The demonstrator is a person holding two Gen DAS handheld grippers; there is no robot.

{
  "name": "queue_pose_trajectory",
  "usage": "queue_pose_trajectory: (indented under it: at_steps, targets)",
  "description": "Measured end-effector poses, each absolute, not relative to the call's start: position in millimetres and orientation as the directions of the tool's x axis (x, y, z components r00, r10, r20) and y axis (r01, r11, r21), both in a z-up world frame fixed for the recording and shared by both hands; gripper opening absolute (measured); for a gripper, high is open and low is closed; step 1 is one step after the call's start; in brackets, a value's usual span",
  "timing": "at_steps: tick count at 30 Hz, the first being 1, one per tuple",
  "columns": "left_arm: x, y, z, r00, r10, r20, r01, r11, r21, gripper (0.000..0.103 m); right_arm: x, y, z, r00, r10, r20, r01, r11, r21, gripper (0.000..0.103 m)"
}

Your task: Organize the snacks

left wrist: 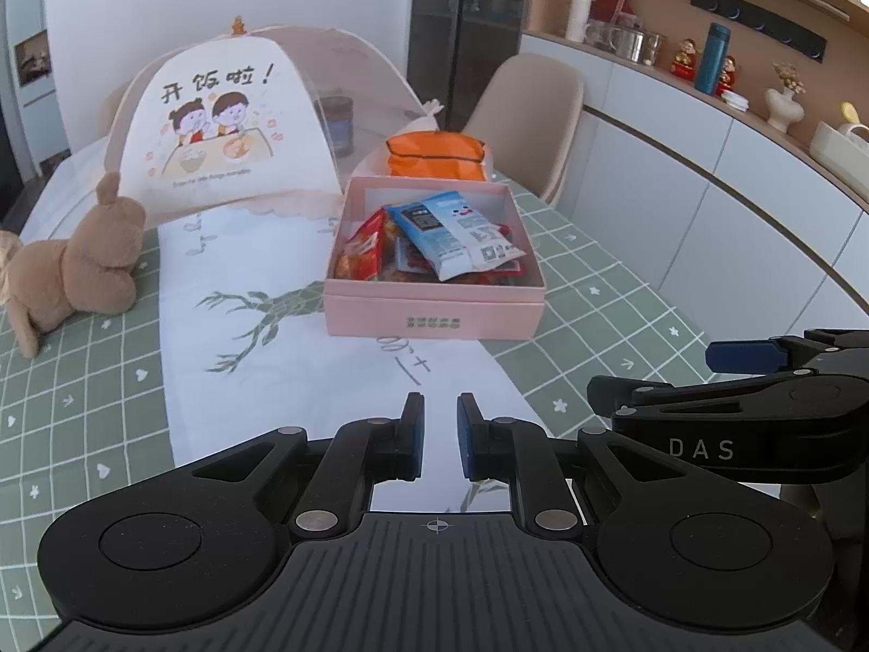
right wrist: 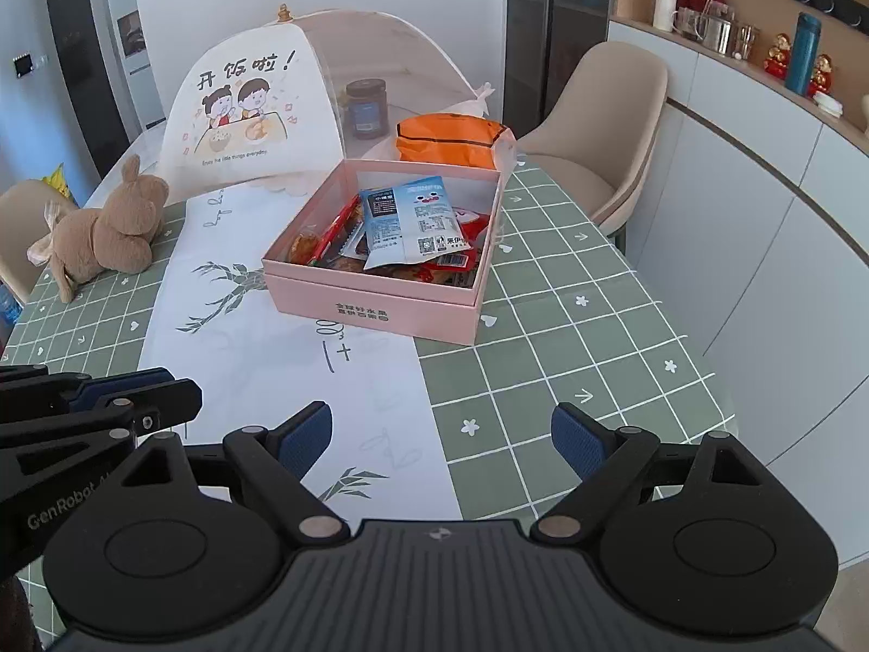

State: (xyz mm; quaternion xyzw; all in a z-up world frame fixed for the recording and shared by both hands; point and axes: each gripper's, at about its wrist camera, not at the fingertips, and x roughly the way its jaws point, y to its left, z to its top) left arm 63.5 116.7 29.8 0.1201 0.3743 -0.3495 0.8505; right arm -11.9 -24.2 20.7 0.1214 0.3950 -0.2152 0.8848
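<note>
A pink open box (left wrist: pixel 434 307) (right wrist: pixel 375 307) stands on the table's white runner, well ahead of both grippers. Inside lie a blue-and-white snack packet (left wrist: pixel 456 231) (right wrist: pixel 407 223) on top and several red packets (left wrist: pixel 364 250) (right wrist: pixel 334 231) beneath. An orange snack bag (left wrist: pixel 434 155) (right wrist: pixel 451 138) rests just behind the box. My left gripper (left wrist: pixel 440 434) hovers over the runner near the front, its jaws nearly together with nothing between them. My right gripper (right wrist: pixel 441 434) is beside it, open wide and holding nothing. Each gripper shows at the edge of the other's view.
A mesh food cover (left wrist: pixel 228 125) with a cartoon print stands behind the box, a dark jar (right wrist: pixel 366 108) under it. A brown plush toy (left wrist: pixel 81 266) lies at the left. A beige chair (right wrist: pixel 614 130) and white cabinets (right wrist: pixel 760 228) flank the table's right edge.
</note>
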Motion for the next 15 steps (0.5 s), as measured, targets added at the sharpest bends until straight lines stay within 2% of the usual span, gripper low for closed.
queue_pose_trajectory:
  at_steps: [15]
  targets:
    - [64.5, 120.0, 25.4, 0.482, -0.483, -0.731, 0.672, 0.739, -0.046, 0.017, -10.4, -22.9, 15.3, 0.589, -0.278, -0.759, 0.473, 0.88, 0.044, 0.089]
